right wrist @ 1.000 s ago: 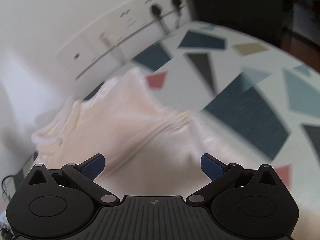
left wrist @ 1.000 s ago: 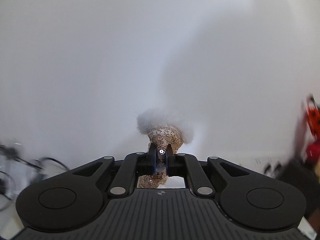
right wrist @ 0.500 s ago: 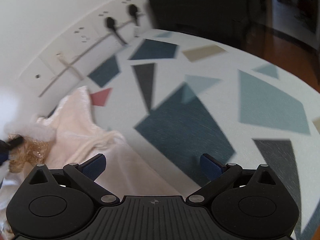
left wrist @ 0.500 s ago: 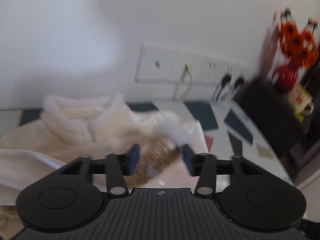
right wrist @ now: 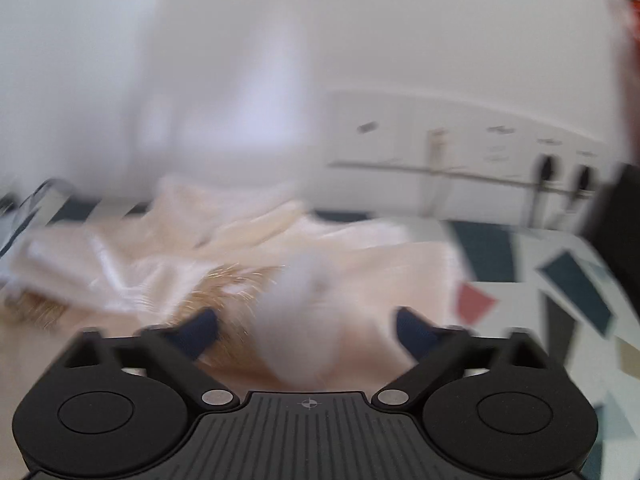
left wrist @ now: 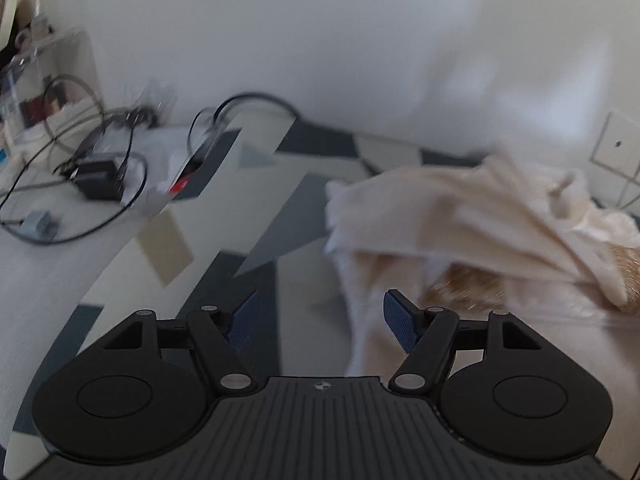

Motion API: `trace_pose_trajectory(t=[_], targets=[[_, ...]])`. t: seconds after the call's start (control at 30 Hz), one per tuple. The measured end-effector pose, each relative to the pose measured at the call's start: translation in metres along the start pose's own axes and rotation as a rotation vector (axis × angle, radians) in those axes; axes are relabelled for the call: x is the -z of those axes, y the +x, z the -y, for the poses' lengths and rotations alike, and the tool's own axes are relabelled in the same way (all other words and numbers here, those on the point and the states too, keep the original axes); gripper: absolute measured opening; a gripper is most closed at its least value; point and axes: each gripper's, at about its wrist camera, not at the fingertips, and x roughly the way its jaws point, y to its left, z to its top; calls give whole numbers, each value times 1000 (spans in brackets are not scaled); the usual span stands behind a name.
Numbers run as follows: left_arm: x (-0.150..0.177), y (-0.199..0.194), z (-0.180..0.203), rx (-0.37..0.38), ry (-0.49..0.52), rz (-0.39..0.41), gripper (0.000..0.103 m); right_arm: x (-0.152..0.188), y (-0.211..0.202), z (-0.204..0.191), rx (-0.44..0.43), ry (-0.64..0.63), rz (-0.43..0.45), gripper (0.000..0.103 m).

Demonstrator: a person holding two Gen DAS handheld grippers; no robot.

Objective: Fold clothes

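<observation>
Cream garment (left wrist: 472,208) edge beside spread left tool (left wrist: 320,316).

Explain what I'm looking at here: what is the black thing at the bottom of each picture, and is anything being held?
No robot here: a person carries one hand-held gripper in each hand, each with a camera looking forward along its two blue-tipped fingers. The black shape at the bottom is the tool's body. One picture comes from the left hand-held gripper, the other from the right hand-held gripper. Both stand open and hold nothing. On the patterned table lies a cream garment, crumpled, with gold trim and a white fluffy bit just ahead of the right tool. Cables lie at the table's far left. The pictures are blurred.
</observation>
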Motion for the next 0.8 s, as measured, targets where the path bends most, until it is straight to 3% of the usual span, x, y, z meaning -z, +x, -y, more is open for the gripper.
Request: trace_pose_trajectory(t=[0.07,0.2,0.3,0.37,0.43,0.47,0.5,0.57,0.7,0.8], targets=[[4,6,-3,-7,7,-10,70,-4,1,-7,-54,-14,-34,60],[11,17,-8,-22,21,-31,70,5,6,-27,-71,-156,-83,74],[13,25,-9,-26,24,-44,70,22,10,-34,-118,-201,-125,75],[13,26,-7,-14,19,-50,70,32,12,-43,-97,-259,-106,71],[12,23,-4,-5,23,-44,70,34,14,-51,-46,-313,-92,38],[12,22,-2,0,29,-39,70,31,15,-53,-32,-313,-92,29],[11,20,0,7,35,-32,70,23,12,-49,-53,-261,-90,14],[9,19,6,11,58,-12,70,1,-3,-36,-134,-89,-34,13],[3,28,16,2,78,6,70,-59,-48,6,-264,264,168,9],[0,34,18,6,80,7,70,-93,-75,37,-280,429,307,8]])
